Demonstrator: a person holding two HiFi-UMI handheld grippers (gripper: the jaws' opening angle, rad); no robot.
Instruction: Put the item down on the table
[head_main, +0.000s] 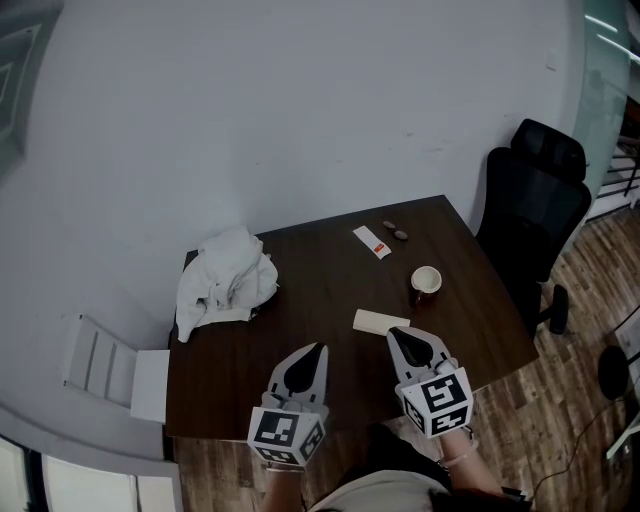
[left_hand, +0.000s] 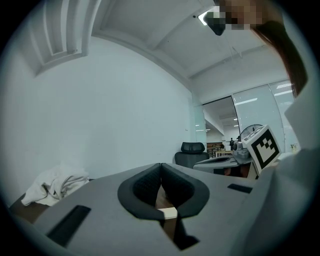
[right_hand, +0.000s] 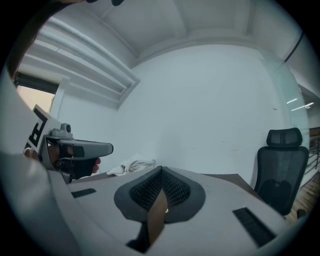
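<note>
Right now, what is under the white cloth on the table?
Only the dark table shows around the white cloth; anything beneath its folds is covered.

A flat cream block (head_main: 380, 321) lies on the dark table (head_main: 320, 290).

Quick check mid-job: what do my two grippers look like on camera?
They match. The left gripper and right gripper have pale grey bodies tapering to black textured pads. Each carries a white cube with black square markers at the rear.
</note>
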